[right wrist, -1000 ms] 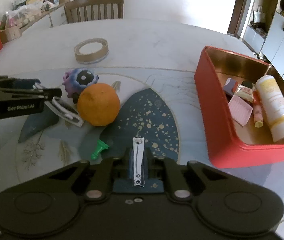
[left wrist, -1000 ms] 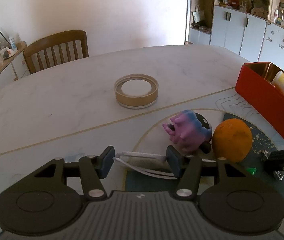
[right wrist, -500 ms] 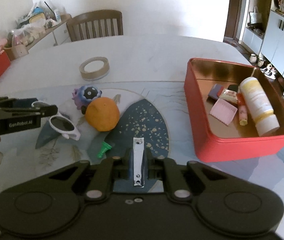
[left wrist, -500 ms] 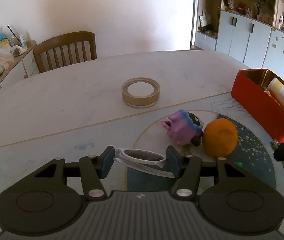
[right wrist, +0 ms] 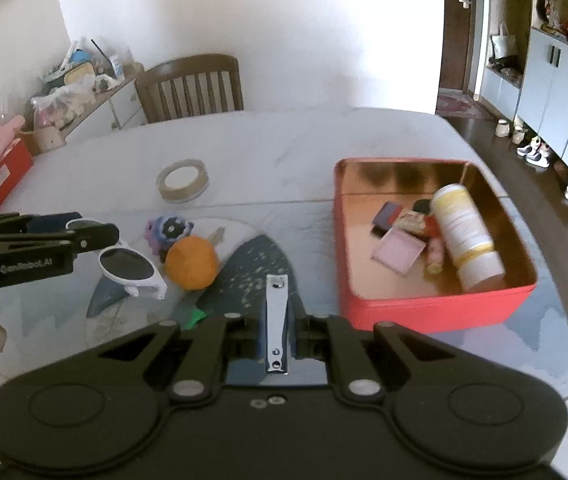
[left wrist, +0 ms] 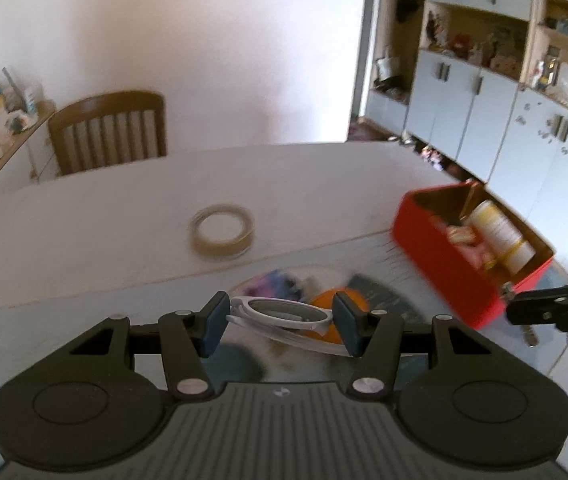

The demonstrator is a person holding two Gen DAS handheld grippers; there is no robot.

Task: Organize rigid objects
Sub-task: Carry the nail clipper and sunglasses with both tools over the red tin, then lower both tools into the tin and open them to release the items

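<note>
The left gripper [left wrist: 279,326] is clamped across a pair of white-framed sunglasses with dark lenses [left wrist: 284,314], its two blue pads pressing on either end of the frame, and the glasses hang clear of the pale marble-look table [right wrist: 284,136] with one folded arm trailing below them. Seen from the other side, the sunglasses [right wrist: 127,266] jut out under the left gripper [right wrist: 83,232], in the air just beside a round orange fruit [right wrist: 191,263] that sits on the table. The right gripper [right wrist: 276,320] is closed tight on a silver metal nail clipper [right wrist: 276,320], which stands lengthwise between the pads with its tip pointing away over the dark speckled placemat [right wrist: 259,264]. A red rectangular tin with a gold inside [right wrist: 436,308] lies open on the table to the right of that gripper, holding a white bottle with a yellow label [right wrist: 466,236], a pink square packet [right wrist: 398,250] and some smaller bits. Behind the fruit sits a purple and blue spiky toy [right wrist: 169,231], and further back a roll of tan tape [right wrist: 182,180] lies flat, well apart from both grippers
</note>
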